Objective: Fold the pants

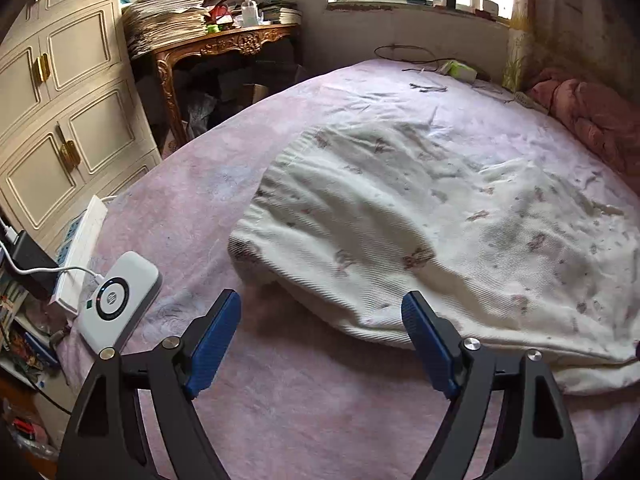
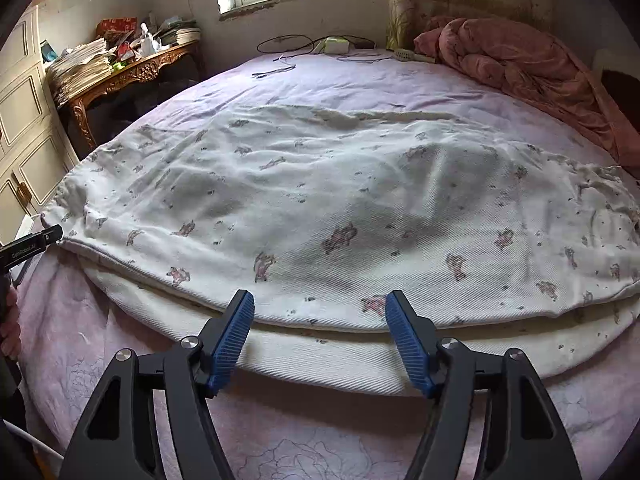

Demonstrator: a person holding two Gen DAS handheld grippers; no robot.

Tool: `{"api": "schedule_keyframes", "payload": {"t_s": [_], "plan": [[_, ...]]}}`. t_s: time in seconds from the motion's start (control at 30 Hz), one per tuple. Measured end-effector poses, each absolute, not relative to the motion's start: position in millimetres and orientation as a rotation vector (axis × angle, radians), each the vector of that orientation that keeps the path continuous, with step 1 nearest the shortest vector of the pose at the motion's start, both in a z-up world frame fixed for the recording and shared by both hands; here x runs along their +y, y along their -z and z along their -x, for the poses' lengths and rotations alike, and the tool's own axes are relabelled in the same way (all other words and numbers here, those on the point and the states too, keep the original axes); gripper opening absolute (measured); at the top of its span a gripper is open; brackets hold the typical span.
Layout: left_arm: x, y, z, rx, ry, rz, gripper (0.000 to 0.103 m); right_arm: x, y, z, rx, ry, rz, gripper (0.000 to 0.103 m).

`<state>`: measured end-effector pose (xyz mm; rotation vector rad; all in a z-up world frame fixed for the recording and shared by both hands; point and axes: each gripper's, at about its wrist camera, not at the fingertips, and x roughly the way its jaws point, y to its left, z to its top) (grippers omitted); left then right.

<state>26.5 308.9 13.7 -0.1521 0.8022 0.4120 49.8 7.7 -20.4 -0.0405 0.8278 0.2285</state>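
White patterned pants (image 2: 340, 216) lie flat on the pink bed sheet (image 2: 120, 340), folded lengthwise with one leg on top of the other, waistband to the left (image 1: 272, 184). My left gripper (image 1: 322, 308) is open and empty, just in front of the waistband end of the pants (image 1: 440, 232). My right gripper (image 2: 320, 308) is open and empty, its fingertips over the near long edge of the pants at mid-length. The left gripper's tip (image 2: 48, 236) shows at the left edge of the right wrist view, next to the waistband corner.
A white charger pad (image 1: 120, 300) and a power strip (image 1: 80, 248) lie on the bed's left edge. A pink quilt (image 2: 520, 68) is bunched at the far right. Cables (image 2: 284, 56) lie at the bed's far end. A cluttered wooden desk (image 1: 224, 44) and cupboards (image 1: 60, 120) stand left.
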Motion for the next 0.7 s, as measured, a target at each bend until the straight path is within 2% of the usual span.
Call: {"api": "schedule_keyframes", "payload": {"t_s": [0.03, 0.2, 0.27, 0.4, 0.5, 0.7], "plan": [[303.5, -17.9, -29.3, 0.785, -0.387, 0.160, 0.082, 5.1, 16.9, -51.6, 0.808, -0.204, 0.038, 0.085], [268.0, -16.6, -60.3, 0.781, -0.327, 0.141, 0.089, -6.7, 12.4, -71.3, 0.778, -0.052, 0.026, 0.089], [260.6, -5.0, -70.2, 0.827, -0.295, 0.175, 0.089, -10.9, 22.4, -80.3, 0.801, 0.030, 0.043, 0.096], [245.8, 25.3, -76.2, 0.929, -0.355, 0.104, 0.095, -21.6, 50.3, -86.9, 0.910, 0.076, 0.055, 0.096], [242.3, 26.6, -61.0, 0.912, -0.377, 0.114, 0.102, -33.8, 53.9, -81.6, 0.921, 0.039, -0.014, 0.102], [251.9, 31.9, -47.3, 0.921, -0.319, 0.208, 0.103, -32.4, 55.5, -75.0, 0.929, 0.018, 0.037, 0.102]]}}
